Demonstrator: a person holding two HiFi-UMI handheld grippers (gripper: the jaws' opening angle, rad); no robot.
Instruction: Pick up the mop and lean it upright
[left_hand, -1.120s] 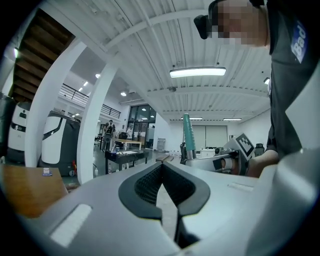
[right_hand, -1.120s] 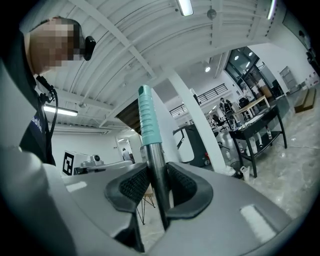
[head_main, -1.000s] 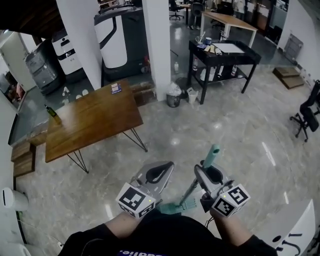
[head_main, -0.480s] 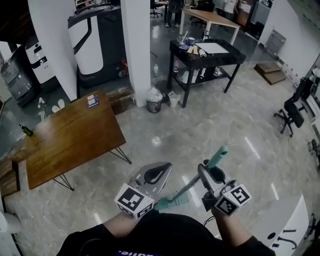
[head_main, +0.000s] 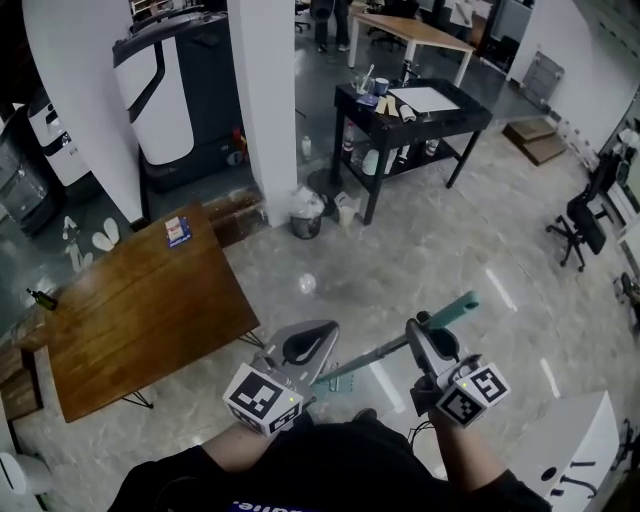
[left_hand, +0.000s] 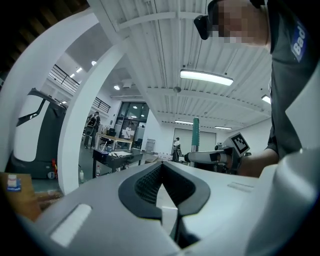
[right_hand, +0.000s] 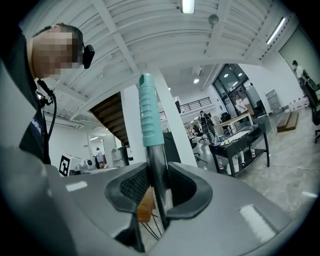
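The mop has a teal grip (head_main: 458, 309), a metal pole (head_main: 375, 354) and a teal head (head_main: 338, 379) low in front of my body. My right gripper (head_main: 420, 328) is shut on the pole just below the grip. In the right gripper view the pole (right_hand: 159, 170) runs up between the pads and the grip (right_hand: 148, 115) stands above them. My left gripper (head_main: 322, 330) hangs to the left of the pole, shut, with nothing in it. In the left gripper view its pads (left_hand: 146, 184) meet at the tip, and the mop's grip (left_hand: 195, 132) and right gripper (left_hand: 212, 157) show beyond.
A wooden table (head_main: 130, 300) stands on the left, close to my left gripper. Ahead are a white pillar (head_main: 265, 100), a small bin (head_main: 305, 215) and a black cart table (head_main: 420, 110). An office chair (head_main: 580, 225) is at far right, a white panel (head_main: 570, 450) at lower right.
The whole view has advanced across the floor toward the pillar and the wooden table. Both grippers went along, and the mop's pole now lies flatter, its grip pointing more to the right.
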